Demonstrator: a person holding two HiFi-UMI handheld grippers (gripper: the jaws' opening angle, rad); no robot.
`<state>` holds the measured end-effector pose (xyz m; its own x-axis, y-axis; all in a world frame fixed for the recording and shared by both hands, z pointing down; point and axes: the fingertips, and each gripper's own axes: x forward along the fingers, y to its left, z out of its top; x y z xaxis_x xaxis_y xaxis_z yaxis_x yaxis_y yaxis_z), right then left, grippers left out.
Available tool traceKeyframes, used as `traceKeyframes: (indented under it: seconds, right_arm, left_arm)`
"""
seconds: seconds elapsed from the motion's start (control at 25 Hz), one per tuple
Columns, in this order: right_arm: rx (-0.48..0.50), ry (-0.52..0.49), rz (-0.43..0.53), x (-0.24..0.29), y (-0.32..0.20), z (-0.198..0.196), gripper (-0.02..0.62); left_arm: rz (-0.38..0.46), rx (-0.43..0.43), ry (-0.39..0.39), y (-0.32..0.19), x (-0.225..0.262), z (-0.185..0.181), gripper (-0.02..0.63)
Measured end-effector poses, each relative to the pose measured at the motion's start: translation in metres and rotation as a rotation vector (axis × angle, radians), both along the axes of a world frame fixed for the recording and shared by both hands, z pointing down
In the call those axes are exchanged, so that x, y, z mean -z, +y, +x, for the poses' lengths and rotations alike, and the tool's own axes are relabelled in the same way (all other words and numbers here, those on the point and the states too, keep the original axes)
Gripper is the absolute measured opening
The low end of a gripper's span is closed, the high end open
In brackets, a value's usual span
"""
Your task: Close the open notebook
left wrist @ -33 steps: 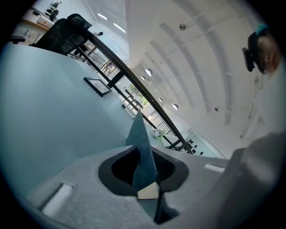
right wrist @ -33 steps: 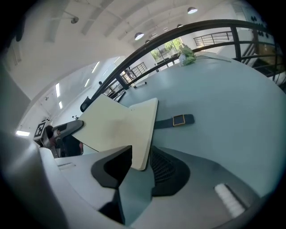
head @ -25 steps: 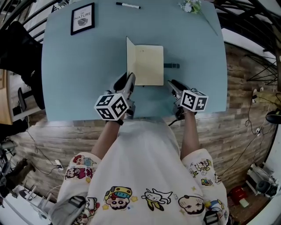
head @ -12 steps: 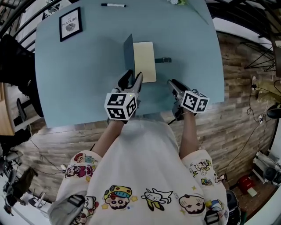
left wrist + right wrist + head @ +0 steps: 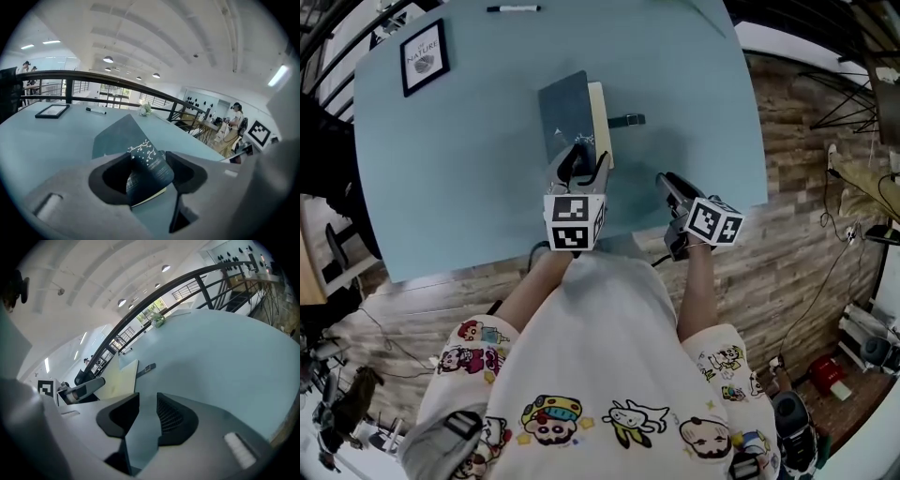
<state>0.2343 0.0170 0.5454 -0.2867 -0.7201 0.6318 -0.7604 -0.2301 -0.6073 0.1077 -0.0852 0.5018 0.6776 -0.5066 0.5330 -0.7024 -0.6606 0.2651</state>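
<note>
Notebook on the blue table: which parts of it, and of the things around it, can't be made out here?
- Notebook pages: in the head view the raised dark cover hides all but a cream strip.
- Cover's near corner: the left tool hides it in the head view.
- Framed print: wording too small to read in the head view.
- Pen: tiny at the head view's top edge, no detail.

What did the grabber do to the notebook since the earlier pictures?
The left gripper, gripping the notebook by its dark cover, swung it over from standing upright at the left to leaning over the cream pages, nearly shut. The right gripper stayed open and empty near the front edge of the table; the pen and framed picture did not move.
</note>
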Motion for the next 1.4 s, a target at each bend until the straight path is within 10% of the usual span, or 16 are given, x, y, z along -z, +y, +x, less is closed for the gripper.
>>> traceKeyframes:
  seconds: [0.6,1.4]
  right_arm:
    - [-0.025,-0.009,-0.011,-0.006,0.020,0.035,0.129]
    - [0.122,-0.001,0.132,0.044,-0.025,-0.002,0.123]
  left_arm:
    - [0.058,-0.109,-0.173,0.018,-0.040,0.033,0.273]
    - [0.108,-0.007,-0.032,-0.002,0.026,-0.001,0.264]
